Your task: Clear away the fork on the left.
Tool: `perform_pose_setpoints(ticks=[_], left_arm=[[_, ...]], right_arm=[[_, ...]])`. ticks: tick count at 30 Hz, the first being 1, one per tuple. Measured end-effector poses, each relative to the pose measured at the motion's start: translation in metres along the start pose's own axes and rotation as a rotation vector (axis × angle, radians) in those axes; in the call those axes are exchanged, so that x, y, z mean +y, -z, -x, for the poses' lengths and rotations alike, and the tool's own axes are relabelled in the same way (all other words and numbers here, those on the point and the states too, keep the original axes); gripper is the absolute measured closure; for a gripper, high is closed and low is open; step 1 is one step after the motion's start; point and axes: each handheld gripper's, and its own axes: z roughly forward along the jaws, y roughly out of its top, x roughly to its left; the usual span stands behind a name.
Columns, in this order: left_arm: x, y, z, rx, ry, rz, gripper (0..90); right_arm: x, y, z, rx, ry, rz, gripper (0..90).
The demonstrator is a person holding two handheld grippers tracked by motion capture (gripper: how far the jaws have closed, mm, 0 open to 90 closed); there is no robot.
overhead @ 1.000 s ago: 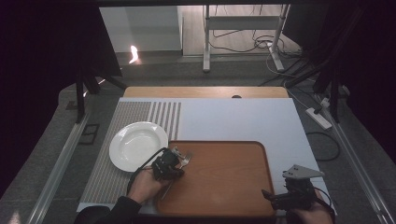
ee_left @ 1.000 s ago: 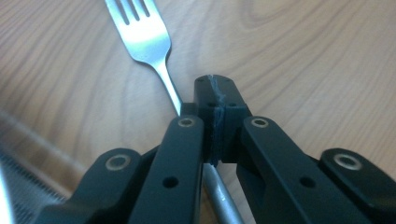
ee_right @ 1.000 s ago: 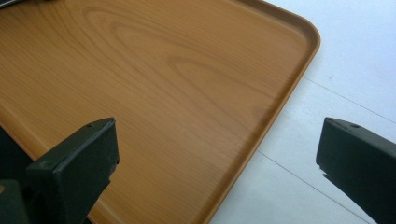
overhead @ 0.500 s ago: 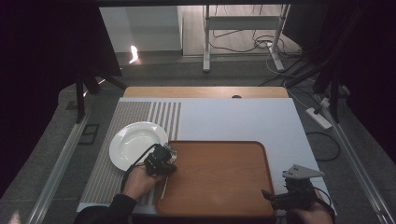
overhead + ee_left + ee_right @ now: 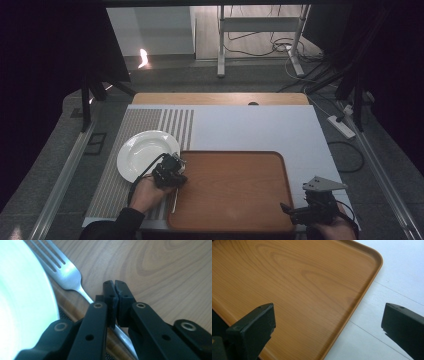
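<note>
The left tongs [image 5: 115,288] are sitting at the left edge of the wooden tray [image 5: 235,192], and their jaws are pressed together on the handle of a metal fork [image 5: 66,273]. In the left gripper view the fork is lying along this tray edge, its prongs are pointing away from the tongs, and its handle is passing between the black jaws. A white plate [image 5: 145,152] is resting just beside the tray on its left, so the fork is lying between the plate rim and the tray floor. In the high view the left tongs [image 5: 170,170] are standing over the place where plate and tray are meeting. The right tongs [image 5: 300,212] are hovering at the near right corner of the tray with their jaws wide apart and gripping nothing. The tray is lying on the white worktop [image 5: 250,125].
</note>
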Motion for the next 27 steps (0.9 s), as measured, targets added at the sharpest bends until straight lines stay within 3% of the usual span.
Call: perform_pose_setpoints(ticks=[6, 17, 25, 27], left_arm=[[0.002, 0.004, 0.005, 0.004, -0.023, 0.033, 80.2], [0.0, 0.013, 0.006, 0.002, -0.039, 0.104, 56.7], [-0.004, 0.018, 0.009, 0.02, -0.073, 0.167, 31.0], [-0.004, 0.018, 0.009, 0.048, -0.069, 0.183, 23.3]], right_arm=[[0.0, 0.0, 0.0, 0.001, 0.0, 0.001, 0.0], [0.0, 0.0, 0.0, 0.0, 0.0, 0.0, 0.0], [0.0, 0.0, 0.0, -0.001, -0.001, 0.0, 0.0], [0.0, 0.0, 0.0, -0.001, -0.001, 0.0, 0.0]])
